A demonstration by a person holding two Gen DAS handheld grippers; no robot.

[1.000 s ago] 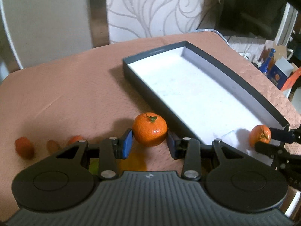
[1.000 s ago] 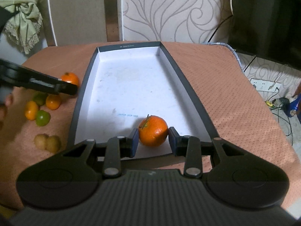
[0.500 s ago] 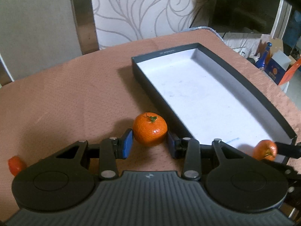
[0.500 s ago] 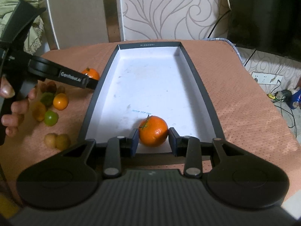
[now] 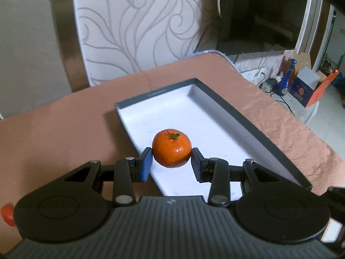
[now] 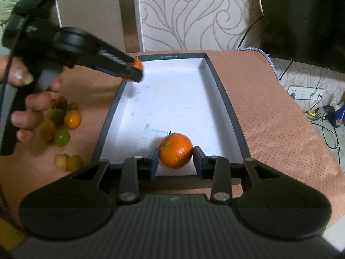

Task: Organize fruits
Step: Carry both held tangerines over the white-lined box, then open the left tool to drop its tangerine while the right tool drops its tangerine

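My left gripper [image 5: 171, 160] is shut on an orange mandarin [image 5: 171, 148] with a green stem and holds it above the left side of the dark-walled, white-floored tray [image 5: 254, 118]. In the right wrist view the left gripper [image 6: 138, 70] shows over the tray's far left corner with that mandarin [image 6: 138, 64]. My right gripper [image 6: 175, 158] has its pads against a second mandarin [image 6: 175, 150] over the near end of the tray [image 6: 226, 99]. Whether this mandarin rests on the tray floor I cannot tell.
Several small fruits lie on the pink tablecloth left of the tray: an orange one [image 6: 72, 119], a green one [image 6: 61, 137], two yellowish-brown ones [image 6: 68, 162]. One red fruit [image 5: 6, 214] shows at the left edge. A patterned chair back [image 5: 138, 26] stands behind the table.
My left gripper has carried its mandarin rightward from above the cloth to above the tray. My right gripper and its mandarin have stayed at the tray's near end.
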